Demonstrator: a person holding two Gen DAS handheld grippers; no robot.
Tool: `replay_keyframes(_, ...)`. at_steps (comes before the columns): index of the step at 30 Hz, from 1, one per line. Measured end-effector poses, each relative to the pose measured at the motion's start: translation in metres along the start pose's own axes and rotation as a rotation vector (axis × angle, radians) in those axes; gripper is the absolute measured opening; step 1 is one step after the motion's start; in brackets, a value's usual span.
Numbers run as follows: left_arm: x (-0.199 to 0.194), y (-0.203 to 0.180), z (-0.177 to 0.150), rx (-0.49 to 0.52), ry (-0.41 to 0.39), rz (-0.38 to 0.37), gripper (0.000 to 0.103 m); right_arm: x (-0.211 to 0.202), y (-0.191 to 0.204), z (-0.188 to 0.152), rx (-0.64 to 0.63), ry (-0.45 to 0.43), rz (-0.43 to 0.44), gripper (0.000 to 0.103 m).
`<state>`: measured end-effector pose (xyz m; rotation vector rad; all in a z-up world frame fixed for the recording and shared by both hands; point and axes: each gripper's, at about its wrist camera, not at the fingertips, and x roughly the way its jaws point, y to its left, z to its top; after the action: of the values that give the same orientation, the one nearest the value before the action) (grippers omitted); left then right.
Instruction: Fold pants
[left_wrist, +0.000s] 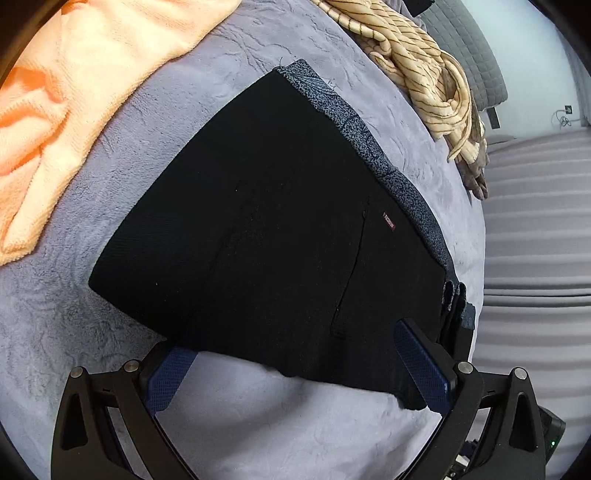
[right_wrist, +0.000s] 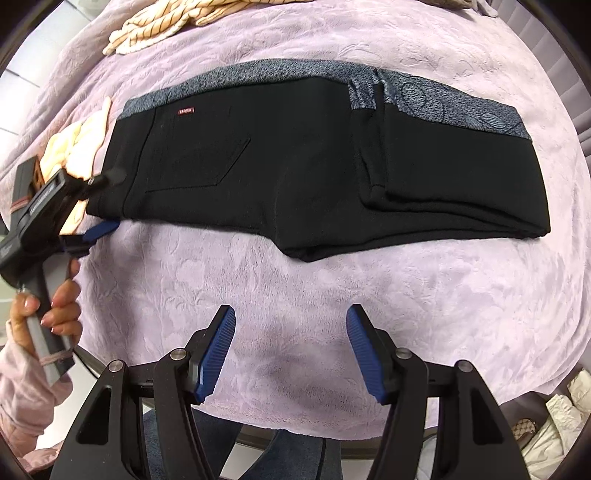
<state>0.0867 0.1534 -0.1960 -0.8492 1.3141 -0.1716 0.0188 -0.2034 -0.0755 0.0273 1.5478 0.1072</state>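
Observation:
Black pants (right_wrist: 295, 166) with a grey patterned lining along the far edge lie folded on a lavender blanket (right_wrist: 295, 288), legs doubled over at the right. In the left wrist view the pants (left_wrist: 277, 221) fill the middle, waist end nearest. My left gripper (left_wrist: 295, 369) stands wide open at that waist end, its right pad (left_wrist: 421, 365) over the black cloth and its left pad (left_wrist: 170, 376) on the blanket just beside the edge. The right wrist view shows this left gripper (right_wrist: 103, 203) straddling the waist corner. My right gripper (right_wrist: 291, 350) hangs open above bare blanket, short of the pants.
An orange towel (left_wrist: 74, 92) lies at the far left and a cream striped garment (left_wrist: 424, 66) is bunched behind the pants. A person's hand (right_wrist: 59, 306) holds the left gripper's handle. The round surface's edge (right_wrist: 295, 435) runs close below the right gripper.

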Motion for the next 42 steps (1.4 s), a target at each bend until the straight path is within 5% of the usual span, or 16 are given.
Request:
replay_keyframes(4, 0.002, -0.004, 0.004, -0.022, -0.004, 0.033, 0.103, 0.003, 0.003, 0.002, -0.010, 0.008, -0.002, 0.066)
replay_keyframes(10, -0.018, -0.055, -0.002, 0.187, -0.091, 0.035, 0.103, -0.009, 0.001, 0.009, 0.006, -0.032, 0.017, 0.067)
replay_keyframes(13, 0.006, -0.041, 0.010, 0.121, -0.041, 0.083, 0.102, -0.021, -0.004, 0.022, 0.018, -0.065, 0.029, 0.067)
replay_keyframes(18, 0.016, -0.027, 0.015, 0.051, -0.055, 0.205, 0.059, -0.048, -0.006, 0.059, -0.008, -0.122, 0.049, 0.067)
replay_keyframes(19, 0.011, -0.038, 0.012, 0.118, -0.089, 0.255, 0.049, -0.054, -0.004, 0.069, -0.019, -0.129, 0.061, 0.067)
replay_keyframes(22, 0.006, -0.082, -0.010, 0.420, -0.176, 0.444, 0.046, -0.072, 0.008, 0.106, -0.053, -0.131, 0.132, 0.067)
replay_keyframes(26, 0.023, -0.125, -0.050, 0.789, -0.282, 0.652, 0.045, -0.076, 0.050, 0.160, -0.130, -0.048, 0.245, 0.077)
replay_keyframes(28, 0.030, -0.129, -0.059, 0.863, -0.288, 0.691, 0.045, -0.063, 0.085, 0.185, -0.196, 0.055, 0.258, 0.077)
replay_keyframes(36, 0.027, -0.127, -0.058, 0.867, -0.278, 0.676, 0.045, 0.013, 0.218, 0.214, -0.451, 0.318, 0.261, 0.077)
replay_keyframes(41, 0.026, -0.130, -0.063, 0.888, -0.288, 0.693, 0.045, 0.062, 0.242, 0.210, -0.502, 0.426, 0.175, 0.076)
replay_keyframes(42, 0.026, -0.131, -0.063, 0.887, -0.279, 0.697, 0.045, 0.069, 0.241, 0.210, -0.507, 0.441, 0.162, 0.053)
